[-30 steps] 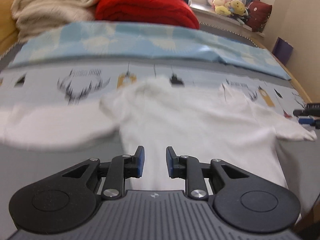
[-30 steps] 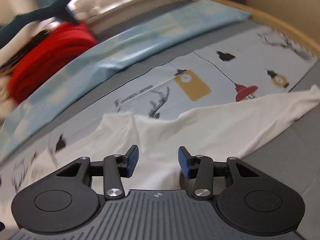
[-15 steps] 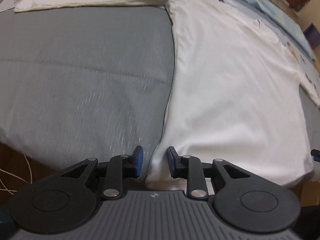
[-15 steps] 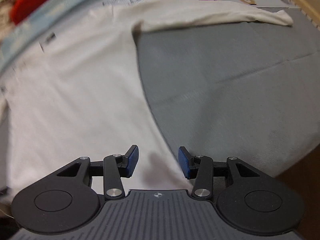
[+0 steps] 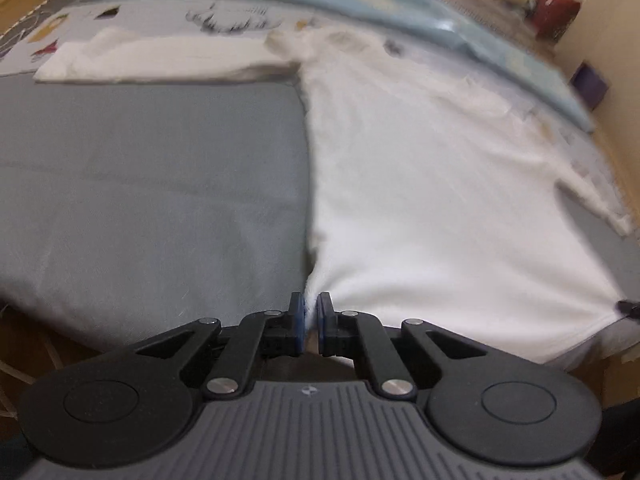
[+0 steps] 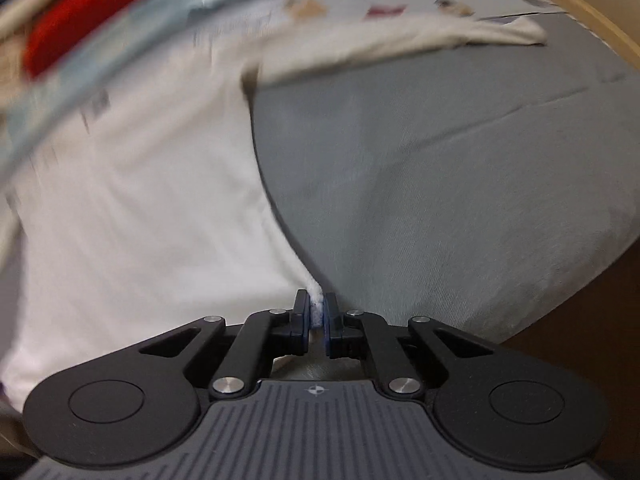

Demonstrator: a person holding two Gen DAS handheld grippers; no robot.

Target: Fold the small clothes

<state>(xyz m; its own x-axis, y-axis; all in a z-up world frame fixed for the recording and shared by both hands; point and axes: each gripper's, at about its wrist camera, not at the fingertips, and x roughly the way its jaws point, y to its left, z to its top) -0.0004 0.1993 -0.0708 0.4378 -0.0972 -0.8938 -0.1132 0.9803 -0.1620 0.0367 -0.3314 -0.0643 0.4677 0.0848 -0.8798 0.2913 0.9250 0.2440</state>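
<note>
**poster1:** Grey bedding (image 5: 152,184) is seen under everything in the left wrist view, on a bed. A white long-sleeved top (image 5: 432,208) is spread flat on it, one sleeve stretched out leftward. The left tongs (image 5: 311,312) are being squeezed together, and the hem corner is pinched between the blue pads. A light blue blanket (image 5: 400,12) is blurred across the back.

**poster2:** Same bed from the right wrist view, grey bedding (image 6: 460,184) on the right side. The white top (image 6: 140,200) fills the left, its other sleeve thrown out toward the far right. The right tongs (image 6: 319,314) are clamped down on the opposite hem corner, white fabric bunched between the pads. Something red (image 6: 92,8) is smeared at top left.
</note>
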